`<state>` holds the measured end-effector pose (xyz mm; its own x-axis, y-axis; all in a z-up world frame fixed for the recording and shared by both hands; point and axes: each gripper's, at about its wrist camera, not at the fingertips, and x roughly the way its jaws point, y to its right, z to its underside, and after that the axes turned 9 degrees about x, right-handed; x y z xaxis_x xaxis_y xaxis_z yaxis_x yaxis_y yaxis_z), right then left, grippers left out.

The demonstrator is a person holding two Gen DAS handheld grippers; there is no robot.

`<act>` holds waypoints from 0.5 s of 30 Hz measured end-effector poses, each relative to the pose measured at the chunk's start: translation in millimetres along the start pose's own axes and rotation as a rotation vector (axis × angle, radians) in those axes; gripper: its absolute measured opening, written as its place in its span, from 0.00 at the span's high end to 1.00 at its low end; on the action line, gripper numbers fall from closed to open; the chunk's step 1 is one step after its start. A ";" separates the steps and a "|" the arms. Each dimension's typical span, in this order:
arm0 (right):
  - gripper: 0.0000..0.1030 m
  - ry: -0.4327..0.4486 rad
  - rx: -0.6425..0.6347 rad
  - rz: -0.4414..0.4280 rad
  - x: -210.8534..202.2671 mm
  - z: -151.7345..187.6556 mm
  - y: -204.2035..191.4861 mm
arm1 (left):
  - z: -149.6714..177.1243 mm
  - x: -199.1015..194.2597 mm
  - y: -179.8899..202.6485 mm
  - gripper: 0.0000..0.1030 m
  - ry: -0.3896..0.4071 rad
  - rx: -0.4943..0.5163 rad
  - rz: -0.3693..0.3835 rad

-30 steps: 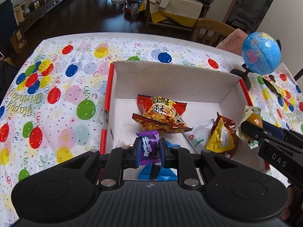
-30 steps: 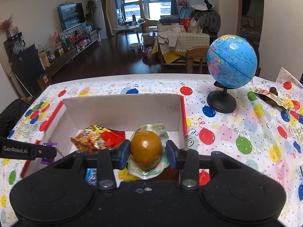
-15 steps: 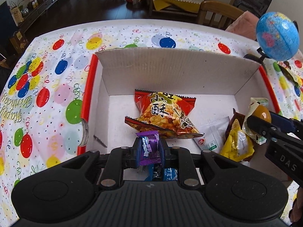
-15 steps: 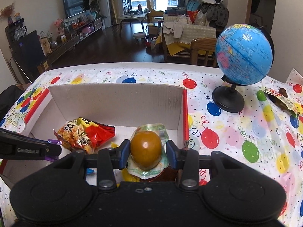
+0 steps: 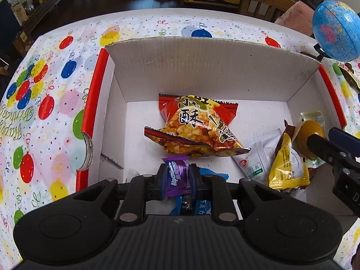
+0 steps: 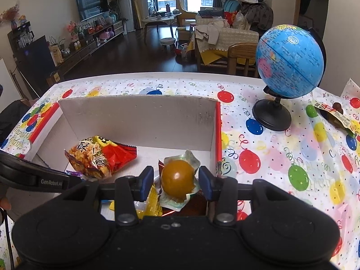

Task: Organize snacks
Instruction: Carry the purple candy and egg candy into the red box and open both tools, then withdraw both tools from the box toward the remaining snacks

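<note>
A white cardboard box with red edges [image 5: 213, 67] [image 6: 135, 117] stands on the balloon tablecloth. My left gripper [image 5: 176, 180] is shut on a purple Alpenliebe candy [image 5: 176, 178] over the box's near side. My right gripper [image 6: 176, 183] has opened; the packaged orange egg [image 6: 177, 178] [image 5: 311, 132] sits between its fingers, apart from both, over the box's right side. Inside lie a red crispy snack bag [image 5: 195, 128] [image 6: 99, 157], a white sachet [image 5: 256, 157], a yellow packet [image 5: 285, 166] and a blue packet [image 5: 200, 204].
A blue globe on a black stand [image 6: 290, 67] [image 5: 335, 31] is right of the box. A brown packaged snack [image 6: 339, 117] lies at the far right of the table. A wooden chair [image 6: 243, 56] stands behind the table.
Both grippers moved forward over the box. The right gripper's fingers spread apart and let go of the egg pack. The left still holds the purple candy.
</note>
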<state>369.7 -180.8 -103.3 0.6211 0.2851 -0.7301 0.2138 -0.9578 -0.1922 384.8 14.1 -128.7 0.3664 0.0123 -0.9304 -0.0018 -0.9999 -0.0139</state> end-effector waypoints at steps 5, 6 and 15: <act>0.49 0.007 0.005 -0.014 -7.8 1.0 0.8 | 2.7 -5.2 -3.3 0.74 -0.005 -0.022 0.010; 0.45 0.008 0.010 -0.019 -9.6 1.3 1.6 | 3.6 -7.5 -3.7 0.72 -0.001 -0.026 0.011; 0.39 0.015 0.015 -0.064 -28.0 8.9 1.7 | 14.7 -37.8 -3.0 0.43 0.063 -0.038 0.029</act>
<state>346.0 -190.8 -89.1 0.6177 0.3464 -0.7060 0.2422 -0.9379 -0.2483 357.3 16.7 -98.9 0.4249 -0.0158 -0.9051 0.0216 -0.9994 0.0276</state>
